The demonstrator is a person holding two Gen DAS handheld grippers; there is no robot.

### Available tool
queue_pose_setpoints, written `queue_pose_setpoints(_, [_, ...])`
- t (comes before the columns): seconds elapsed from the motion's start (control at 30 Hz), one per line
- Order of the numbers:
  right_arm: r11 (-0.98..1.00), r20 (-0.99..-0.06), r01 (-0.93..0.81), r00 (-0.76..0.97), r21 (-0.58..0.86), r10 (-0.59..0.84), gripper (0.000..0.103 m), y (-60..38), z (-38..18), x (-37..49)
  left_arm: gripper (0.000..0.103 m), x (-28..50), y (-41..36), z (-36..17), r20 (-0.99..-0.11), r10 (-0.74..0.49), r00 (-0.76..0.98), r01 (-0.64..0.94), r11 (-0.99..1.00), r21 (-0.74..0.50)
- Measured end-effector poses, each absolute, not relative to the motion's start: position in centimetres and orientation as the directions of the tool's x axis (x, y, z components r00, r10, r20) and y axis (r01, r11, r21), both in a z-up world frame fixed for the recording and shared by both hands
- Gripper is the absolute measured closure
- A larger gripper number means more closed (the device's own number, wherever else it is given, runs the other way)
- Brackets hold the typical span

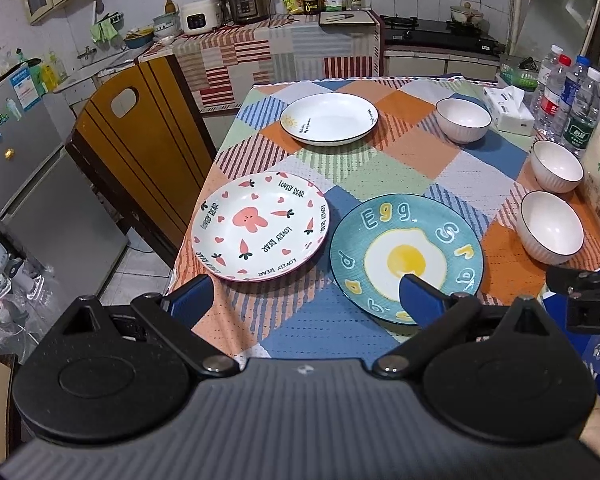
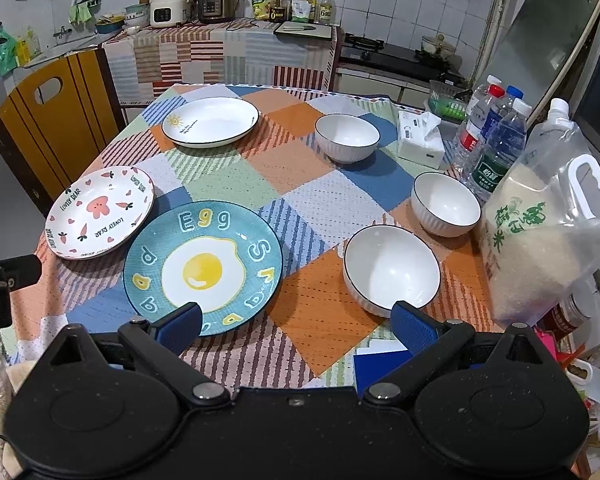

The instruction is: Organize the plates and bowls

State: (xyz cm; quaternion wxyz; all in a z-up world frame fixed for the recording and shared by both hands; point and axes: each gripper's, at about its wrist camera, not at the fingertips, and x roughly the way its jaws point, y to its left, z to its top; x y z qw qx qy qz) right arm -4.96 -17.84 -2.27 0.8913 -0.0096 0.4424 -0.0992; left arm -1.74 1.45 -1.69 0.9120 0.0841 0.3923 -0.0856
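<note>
Three plates, three bowls, lying apart on the patchwork tablecloth (image 2: 332, 184); nothing stacked yet.
- Egg plate (image 2: 203, 266): landmark, at the near edge.
- Bear plate (image 2: 100, 213): just left of it, rims nearly touching.
- Sun plate (image 2: 210, 121): well beyond.
- Bowls (image 2: 392, 271), (image 2: 446, 204), (image 2: 347, 137): ranging to its right.
- Left gripper (image 1: 303, 294), right gripper (image 2: 296, 322): hovering with fingers spread wide, holding nothing.
Judging a start on the egg plate – approaching low, pinching the near rim squarely, lifting level.

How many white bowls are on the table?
3: far bowl beside the tissue box, middle bowl by the water bottles, near bowl beside the rice bag. None looks hidden.
</note>
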Motion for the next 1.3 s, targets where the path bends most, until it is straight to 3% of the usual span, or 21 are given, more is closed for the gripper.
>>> queue_pose_setpoints(0.8, [0.981, -0.764, 0.150, 0.617, -0.120, -0.188, 0.001, -18.8, -1.7, -4.1, 0.005, -0.2, 1.8, -2.8, -0.775, -0.114, 0.622, 0.194, 0.981, 0.011])
queue_pose_setpoints(1.03, [0.998, -0.676, -0.066, 0.735, 0.017, 0.061, 0.001, -20.9, -5.3, -3.3, 0.005, 3.7, 2.8, -6.7, -0.774, -0.175, 0.609, 0.183, 0.980, -0.078])
queue_pose_setpoints(1.3, [0.983, -0.730, -0.123, 0.659, 0.135, 0.183, 0.011, -21.3, -14.1, -0.3, 0.006, 7.2, 1.8, -12.9, -0.817, -0.166, 0.552, 0.165, 0.982, -0.088])
